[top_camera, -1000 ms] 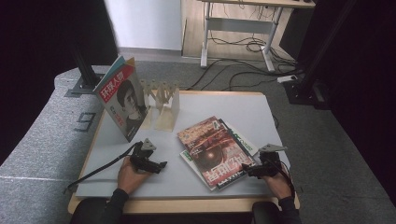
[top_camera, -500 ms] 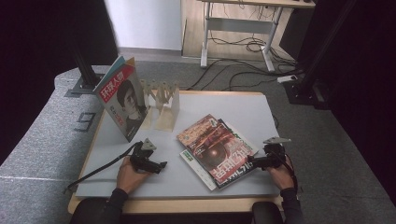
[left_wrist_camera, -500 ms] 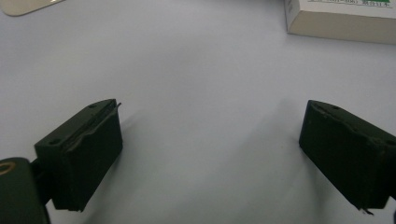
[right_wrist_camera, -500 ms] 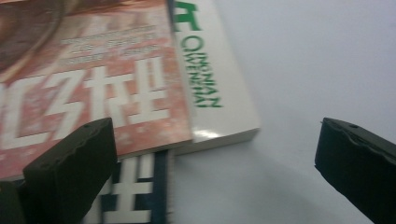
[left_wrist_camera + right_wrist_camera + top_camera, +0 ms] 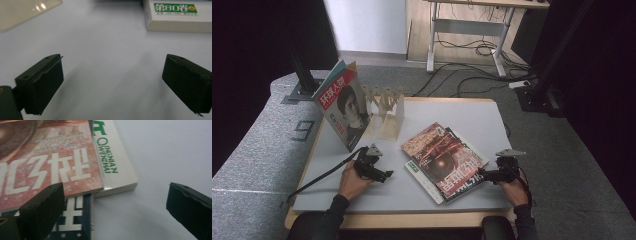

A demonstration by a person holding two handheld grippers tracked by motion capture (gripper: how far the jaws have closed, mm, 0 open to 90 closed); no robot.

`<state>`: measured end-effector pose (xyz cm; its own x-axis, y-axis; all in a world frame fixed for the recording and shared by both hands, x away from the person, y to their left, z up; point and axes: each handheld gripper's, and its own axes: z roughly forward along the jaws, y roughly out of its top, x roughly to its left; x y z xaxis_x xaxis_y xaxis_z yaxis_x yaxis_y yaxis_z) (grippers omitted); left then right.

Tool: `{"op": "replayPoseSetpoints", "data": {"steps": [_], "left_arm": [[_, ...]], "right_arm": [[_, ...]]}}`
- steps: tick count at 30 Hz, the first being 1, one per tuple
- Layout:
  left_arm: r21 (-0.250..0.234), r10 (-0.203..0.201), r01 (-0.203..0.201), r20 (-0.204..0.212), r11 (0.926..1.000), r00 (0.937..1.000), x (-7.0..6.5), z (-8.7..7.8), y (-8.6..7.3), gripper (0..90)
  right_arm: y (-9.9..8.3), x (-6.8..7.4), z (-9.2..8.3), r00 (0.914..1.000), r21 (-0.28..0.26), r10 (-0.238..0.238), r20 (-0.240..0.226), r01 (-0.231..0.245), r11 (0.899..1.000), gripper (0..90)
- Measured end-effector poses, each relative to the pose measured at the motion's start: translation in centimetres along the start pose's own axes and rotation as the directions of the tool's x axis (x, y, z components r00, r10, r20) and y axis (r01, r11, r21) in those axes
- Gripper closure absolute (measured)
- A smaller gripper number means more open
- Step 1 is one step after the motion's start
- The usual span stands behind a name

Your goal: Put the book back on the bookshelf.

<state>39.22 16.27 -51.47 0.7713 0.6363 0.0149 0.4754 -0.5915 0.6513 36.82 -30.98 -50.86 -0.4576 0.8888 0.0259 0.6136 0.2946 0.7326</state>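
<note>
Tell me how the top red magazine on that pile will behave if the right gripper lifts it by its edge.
The red magazine looks thin and soft-covered, so it will probably droop when held by one edge. Its glossy cover may slide off the magazines beneath rather than lift cleanly. The right gripper, jaws open, sits at the pile's corner, so it could catch several covers together.

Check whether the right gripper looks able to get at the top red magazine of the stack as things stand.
Probably yes: the right gripper is open at the red magazine's near corner, with nothing between them.

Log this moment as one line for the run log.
left tool open, idle on table | right tool open at magazine stack corner | nothing gripped
</note>
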Motion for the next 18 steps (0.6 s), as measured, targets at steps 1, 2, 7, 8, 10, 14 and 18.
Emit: {"op": "replayPoseSetpoints", "data": {"steps": [1,2,7,8,10,14,18], "left_arm": [[0.001,0.005,-0.005,0.007,1.0000,1.0000,0.0,0.2,0.4,2.2],[-0.004,0.009,-0.009,0.017,1.0000,0.9998,-0.1,0.4,0.9,1.8],[-0.041,0.008,-0.005,0.061,0.9991,0.9981,0.2,0.9,3.3,1.5],[-0.040,0.015,-0.013,0.060,0.9991,0.9981,0.2,1.0,3.8,1.6],[-0.037,0.029,-0.026,0.080,0.9990,0.9964,0.1,1.3,4.7,1.4],[-0.033,0.039,-0.036,0.100,0.9988,0.9942,0.1,2.2,6.2,0.6],[-0.035,0.034,-0.030,0.119,0.9989,0.9923,0.3,3.1,7.4,0.5]], "right_arm": [[0.1,0.2,0.0,1.0000,-0.004,-0.002,-0.005,0.002,1.000,0.3],[0.1,0.3,-0.1,1.0000,-0.006,-0.004,-0.008,0.004,1.000,0.0],[0.4,1.1,-0.2,0.9993,-0.023,-0.017,-0.032,0.016,1.000,0.0],[0.5,1.3,-0.2,0.9991,-0.025,-0.020,-0.036,0.019,1.000,0.0],[0.6,1.5,-0.2,0.9987,-0.027,-0.028,-0.044,0.026,0.999,0.0],[0.8,2.1,0.0,0.9976,-0.030,-0.043,-0.054,0.042,0.999,0.0],[1.0,2.7,0.2,0.9960,-0.031,-0.062,-0.064,0.060,0.998,0.0]]}}
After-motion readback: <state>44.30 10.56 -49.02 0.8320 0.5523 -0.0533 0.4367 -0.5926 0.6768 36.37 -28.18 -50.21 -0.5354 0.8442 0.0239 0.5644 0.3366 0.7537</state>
